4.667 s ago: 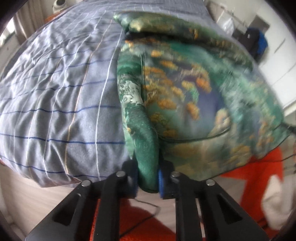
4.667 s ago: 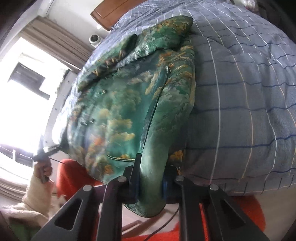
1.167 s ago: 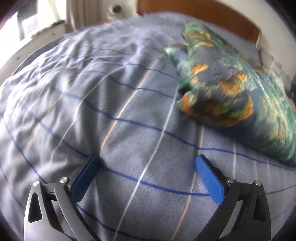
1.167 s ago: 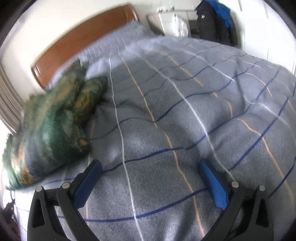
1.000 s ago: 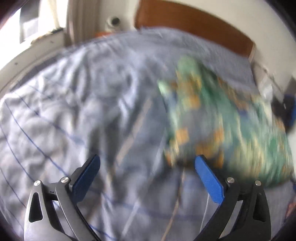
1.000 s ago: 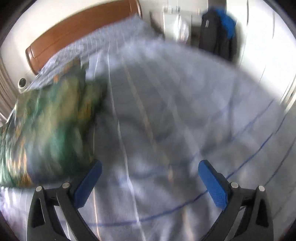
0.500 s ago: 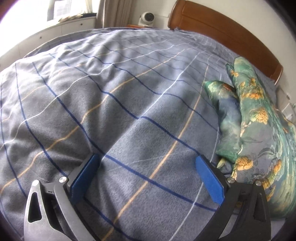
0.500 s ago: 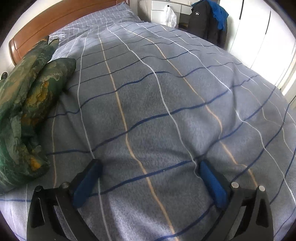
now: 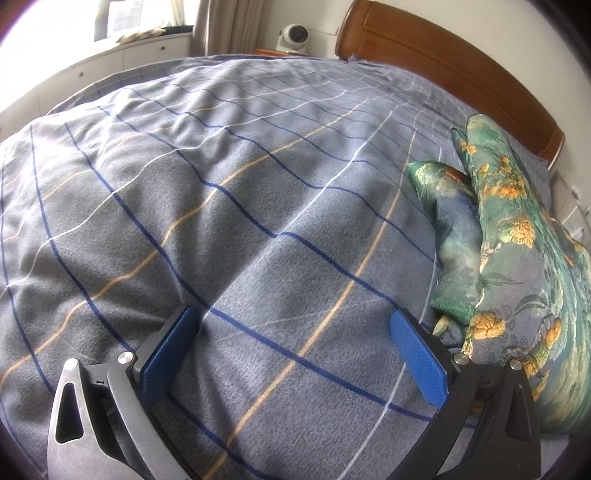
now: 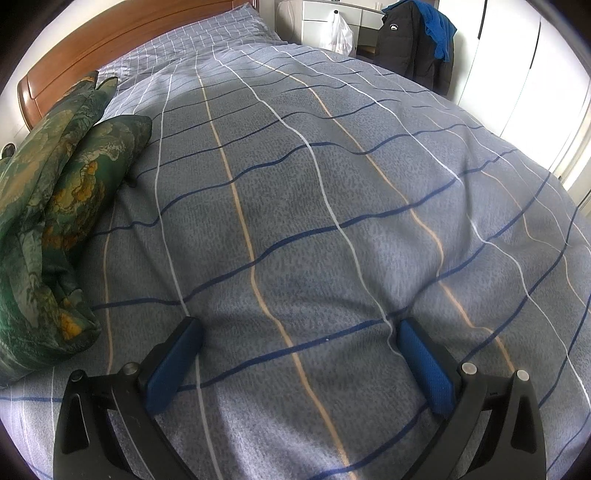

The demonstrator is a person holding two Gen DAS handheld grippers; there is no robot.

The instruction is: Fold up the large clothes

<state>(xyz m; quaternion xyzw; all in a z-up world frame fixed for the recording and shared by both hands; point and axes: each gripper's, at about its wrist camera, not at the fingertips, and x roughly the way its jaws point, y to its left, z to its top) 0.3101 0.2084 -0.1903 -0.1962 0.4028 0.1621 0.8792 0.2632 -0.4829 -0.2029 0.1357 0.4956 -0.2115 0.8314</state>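
A green garment with orange and gold flower print (image 9: 517, 240) lies folded in a thick bundle on the grey checked bedspread (image 9: 221, 203). In the left wrist view it sits at the right edge, just beyond the right finger. In the right wrist view the same garment (image 10: 48, 206) lies at the far left. My left gripper (image 9: 293, 328) is open and rests low on the bedspread with nothing between its blue pads. My right gripper (image 10: 301, 339) is open too, down on the bedspread, well to the right of the garment.
A wooden headboard (image 9: 461, 66) runs along the far end of the bed. A white camera or fan (image 9: 293, 35) stands by the curtain and window. A dark jacket (image 10: 413, 48) hangs near white cupboards (image 10: 524, 74), beside a white dresser with a plastic bag (image 10: 338, 31).
Both grippers let go of the garment and opened; it now lies bundled on the bed. Over the last second both swung away from it and settled low on the bedspread.
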